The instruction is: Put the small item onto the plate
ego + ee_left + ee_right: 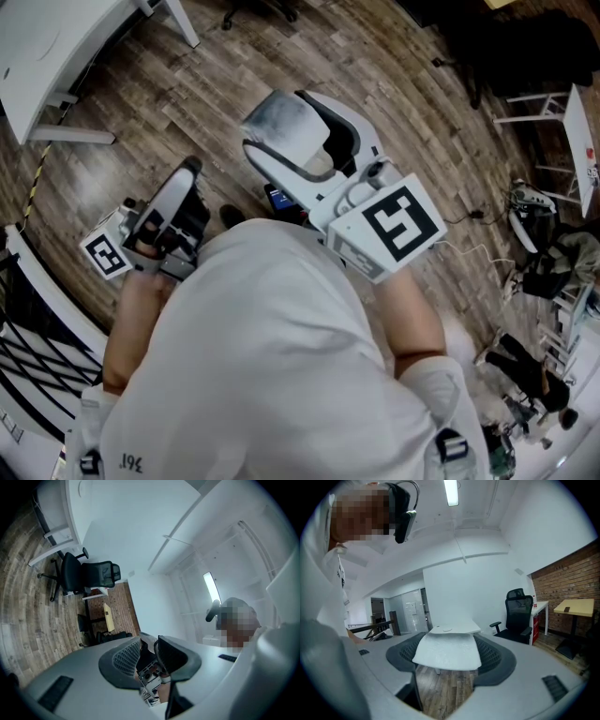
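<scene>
The right gripper [281, 131] is closed on a white, flat, rough-surfaced piece with rounded corners [447, 651]. The piece spans the gap between the two black mesh pads and is pinched at both of its side edges. I cannot tell whether it is the plate or the small item. It is held in the air in front of the person's white shirt [272, 375], above the brown wooden plank floor [216, 84] and not over any desk.

The left gripper [150, 651] has its jaws drawn almost together, leaving only a narrow slit. Small black and metallic bits show in that slit, and I cannot tell whether they sit between the pads or beyond them.

A black office chair [520, 613] stands by the white wall.
</scene>
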`<state>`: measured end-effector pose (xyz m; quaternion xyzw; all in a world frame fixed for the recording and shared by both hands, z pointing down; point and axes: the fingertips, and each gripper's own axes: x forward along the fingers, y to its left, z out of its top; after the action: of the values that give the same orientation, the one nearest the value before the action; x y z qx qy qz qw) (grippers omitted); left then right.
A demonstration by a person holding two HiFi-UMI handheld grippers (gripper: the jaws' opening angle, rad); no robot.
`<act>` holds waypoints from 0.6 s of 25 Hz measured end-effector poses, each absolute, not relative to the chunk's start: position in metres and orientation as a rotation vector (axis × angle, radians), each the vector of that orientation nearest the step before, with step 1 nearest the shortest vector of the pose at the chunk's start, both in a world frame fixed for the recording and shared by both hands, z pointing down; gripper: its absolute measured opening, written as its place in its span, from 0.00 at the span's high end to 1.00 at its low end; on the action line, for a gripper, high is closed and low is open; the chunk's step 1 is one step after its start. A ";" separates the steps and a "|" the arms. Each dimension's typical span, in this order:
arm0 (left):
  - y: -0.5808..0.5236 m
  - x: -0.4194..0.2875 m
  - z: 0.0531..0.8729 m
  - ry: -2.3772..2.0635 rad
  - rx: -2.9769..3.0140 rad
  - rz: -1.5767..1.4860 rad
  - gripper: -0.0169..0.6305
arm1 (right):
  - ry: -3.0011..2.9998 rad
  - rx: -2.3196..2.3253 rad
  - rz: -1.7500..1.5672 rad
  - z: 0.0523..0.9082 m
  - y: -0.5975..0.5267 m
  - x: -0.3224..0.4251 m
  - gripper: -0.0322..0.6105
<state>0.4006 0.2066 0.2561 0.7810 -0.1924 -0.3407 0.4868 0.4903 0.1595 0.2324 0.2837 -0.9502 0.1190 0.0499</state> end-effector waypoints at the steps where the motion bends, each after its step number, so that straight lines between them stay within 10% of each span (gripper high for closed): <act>1: 0.207 0.401 0.256 -0.467 1.899 -0.828 0.79 | -2.895 0.864 0.365 0.232 0.160 0.490 0.46; 15: 0.223 0.358 0.257 -0.512 1.868 -0.871 0.79 | -2.895 0.766 0.395 0.232 0.169 0.442 0.46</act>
<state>0.3576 0.2233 0.2568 0.7680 -0.2107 -0.3582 0.4874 0.4416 0.1688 0.2322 0.2532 -0.9567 0.1304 0.0602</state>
